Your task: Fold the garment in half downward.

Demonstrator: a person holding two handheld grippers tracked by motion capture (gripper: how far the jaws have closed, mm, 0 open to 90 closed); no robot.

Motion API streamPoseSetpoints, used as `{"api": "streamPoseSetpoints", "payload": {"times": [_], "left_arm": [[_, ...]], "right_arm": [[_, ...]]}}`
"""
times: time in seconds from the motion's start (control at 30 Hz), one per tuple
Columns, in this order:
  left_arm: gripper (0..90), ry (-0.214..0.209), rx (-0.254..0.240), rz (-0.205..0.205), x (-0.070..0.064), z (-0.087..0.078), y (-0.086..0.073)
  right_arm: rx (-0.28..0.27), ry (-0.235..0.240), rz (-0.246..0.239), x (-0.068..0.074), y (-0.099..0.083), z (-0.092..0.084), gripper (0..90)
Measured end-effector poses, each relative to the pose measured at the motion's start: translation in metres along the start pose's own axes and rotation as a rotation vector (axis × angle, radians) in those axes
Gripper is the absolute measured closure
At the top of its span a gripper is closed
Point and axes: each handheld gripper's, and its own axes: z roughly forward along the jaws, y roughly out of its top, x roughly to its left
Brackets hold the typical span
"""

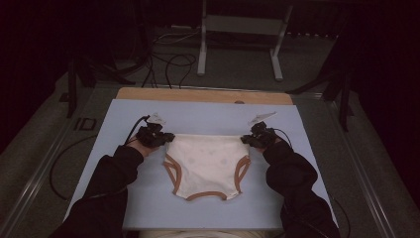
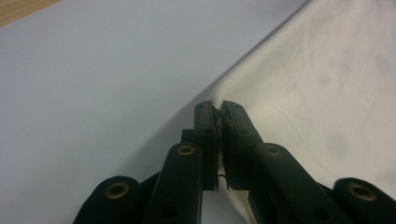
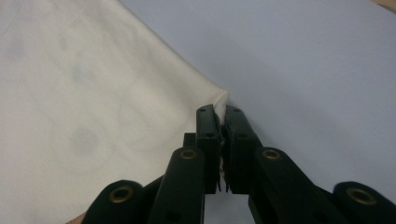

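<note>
I see one pale blue mat (image 1: 208, 119) covering the table, with a strip of wooden board (image 1: 203, 95) at its far edge. At centre frame in the high view lies one pair of cream underpants (image 1: 205, 166), spread flat, waistband towards the top of the frame, faint grey-blue dots on the fabric, brown binding around both leg openings and the crotch edge. I count two grippers. The left gripper (image 1: 167, 138), left of centre, has its jaws clamped on the upper left waistband corner; its own view shows cloth pinched between the tips (image 2: 219, 113). The right gripper (image 1: 246, 140), right of centre, is clamped likewise on the upper right corner (image 3: 220, 111). Two dark sleeves (image 1: 116, 173) enter from the bottom edge
</note>
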Motion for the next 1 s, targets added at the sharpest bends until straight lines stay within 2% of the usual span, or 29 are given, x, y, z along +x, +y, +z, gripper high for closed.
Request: {"api": "streamPoseSetpoints", "payload": {"times": [0.3, 0.47, 0.53, 0.7, 1.0], "left_arm": [[85.9, 0.006, -0.002, -0.004, 0.007, 0.003, 0.004], [85.9, 0.013, -0.010, -0.012, 0.011, 0.004, 0.008], [85.9, 0.014, -0.010, 0.003, 0.012, 0.003, 0.010], [85.9, 0.010, -0.026, -0.022, 0.019, 0.002, 0.014], [85.8, 0.036, -0.009, -0.039, 0.028, 0.011, 0.019]], "right_arm": [[0.016, -0.014, -0.014, -0.003, 0.008, 0.004, 86.3], [0.012, -0.017, -0.003, -0.006, 0.013, 0.004, 86.4], [0.009, -0.017, 0.001, -0.008, 0.014, 0.004, 86.4], [0.001, -0.019, 0.006, -0.011, 0.017, 0.007, 86.4], [0.006, -0.034, 0.031, -0.020, 0.024, 0.019, 86.3]]}}
